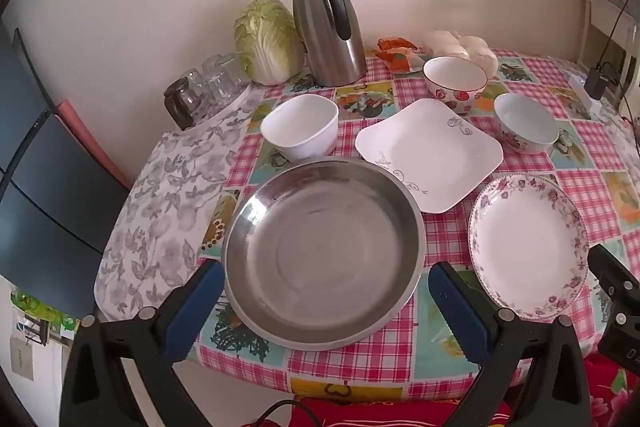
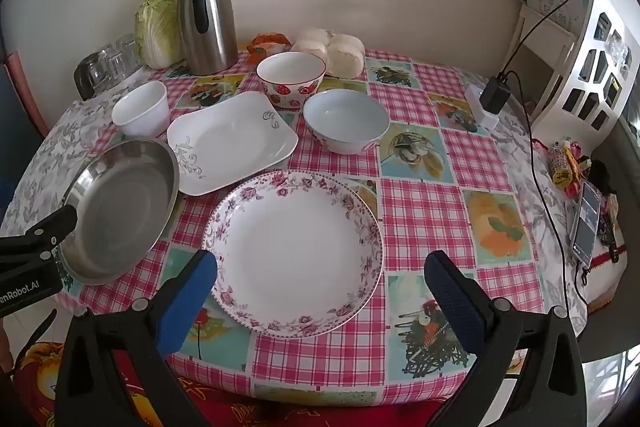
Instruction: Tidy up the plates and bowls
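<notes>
A round steel plate (image 1: 324,251) lies at the table's near edge, and my open left gripper (image 1: 324,275) straddles its near rim. A round floral plate (image 2: 294,259) lies to its right, with my open right gripper (image 2: 320,267) around its near rim. Behind them lie a square white plate (image 1: 428,151), a plain white bowl (image 1: 300,127), a strawberry bowl (image 1: 454,81) and a pale blue bowl (image 1: 524,123). The same dishes show in the right wrist view: steel plate (image 2: 120,207), square plate (image 2: 232,139), white bowl (image 2: 140,109), strawberry bowl (image 2: 290,77), blue bowl (image 2: 346,119).
A steel thermos jug (image 1: 326,23), a cabbage (image 1: 268,41), glass jars (image 1: 204,91), steamed buns (image 1: 464,51) and a snack packet (image 1: 396,55) stand along the wall. A charger with cable (image 2: 494,95), a phone (image 2: 586,223) and a white shelf (image 2: 580,47) are at the right.
</notes>
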